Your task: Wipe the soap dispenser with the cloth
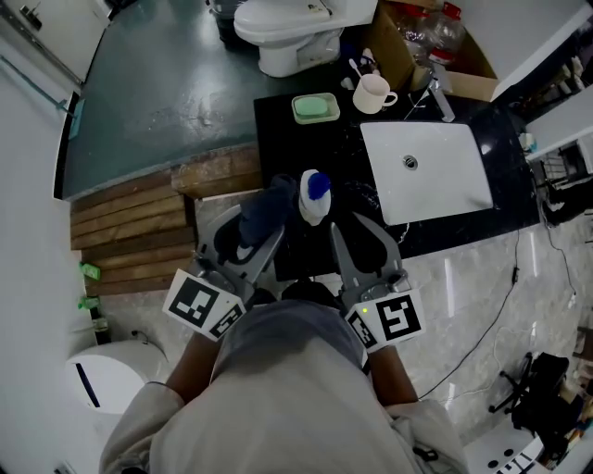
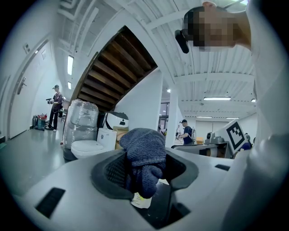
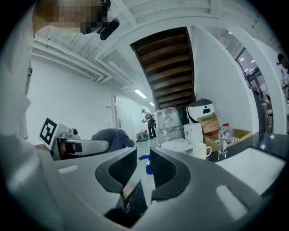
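Cloth of dark blue knitted fabric [image 2: 143,158] sits bunched between the jaws of the left gripper [image 1: 250,239]. The jaws are clamped on it, and most of the wad bulges out above and ahead of the pads. Just to its right in the head view stands the white soap dispenser with a blue pump top [image 1: 314,197], upright near the front edge of the glossy black countertop [image 1: 278,130]. The cloth is touching the dispenser's left side or all but touching it; I cannot tell which.

The right gripper [image 3: 143,164] hangs on the other side of the bottle, a little nearer the person. Its jaws are parted by a narrow gap with nothing held, and the blue pump shows further off through that gap. Both grippers point roughly level over the counter edge.

Further back on the counter are a white rectangular sink basin [image 1: 435,185] with a chrome tap [image 1: 437,93], a white mug [image 1: 372,93] and a pale green soap dish [image 1: 315,108]. Beyond the counter a white toilet [image 1: 287,28] stands on the dark green floor [image 1: 157,93].
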Tool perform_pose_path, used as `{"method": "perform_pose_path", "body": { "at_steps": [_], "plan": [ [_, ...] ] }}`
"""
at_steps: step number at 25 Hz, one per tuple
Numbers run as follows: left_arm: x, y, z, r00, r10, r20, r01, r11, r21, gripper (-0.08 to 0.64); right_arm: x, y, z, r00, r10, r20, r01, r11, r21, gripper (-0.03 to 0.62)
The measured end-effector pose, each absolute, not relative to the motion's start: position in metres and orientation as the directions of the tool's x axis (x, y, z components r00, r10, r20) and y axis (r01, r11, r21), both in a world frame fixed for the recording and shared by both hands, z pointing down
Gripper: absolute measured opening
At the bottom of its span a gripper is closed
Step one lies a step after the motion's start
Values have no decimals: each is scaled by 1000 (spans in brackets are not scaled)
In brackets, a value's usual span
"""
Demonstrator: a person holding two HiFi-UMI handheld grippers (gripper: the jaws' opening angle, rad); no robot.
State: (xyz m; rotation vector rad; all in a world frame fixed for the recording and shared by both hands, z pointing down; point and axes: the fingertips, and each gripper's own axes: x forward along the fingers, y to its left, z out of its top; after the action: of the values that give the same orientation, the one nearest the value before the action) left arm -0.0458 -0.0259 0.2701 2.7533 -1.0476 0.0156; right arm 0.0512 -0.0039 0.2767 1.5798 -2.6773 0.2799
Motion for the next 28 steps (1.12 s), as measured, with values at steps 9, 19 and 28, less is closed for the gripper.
{"method": "perform_pose_path", "body": {
  "at_steps": [9,19,28],
  "plan": [
    [-43,-37,272,698,-712,76,-712,-680,176,179,43,-20,299,-562,-816,133,-827,551,-110,122],
    [-45,-40,296,689,-715,117,-720,-659,216,179,35,-43,331,-562,-800,211,-825,559,-81,135],
    [-50,-61,304,684,-716,138,-727,-657,199,179,24,-64,344,-564,-783,264,-819,572,-52,137]
  ]
}}
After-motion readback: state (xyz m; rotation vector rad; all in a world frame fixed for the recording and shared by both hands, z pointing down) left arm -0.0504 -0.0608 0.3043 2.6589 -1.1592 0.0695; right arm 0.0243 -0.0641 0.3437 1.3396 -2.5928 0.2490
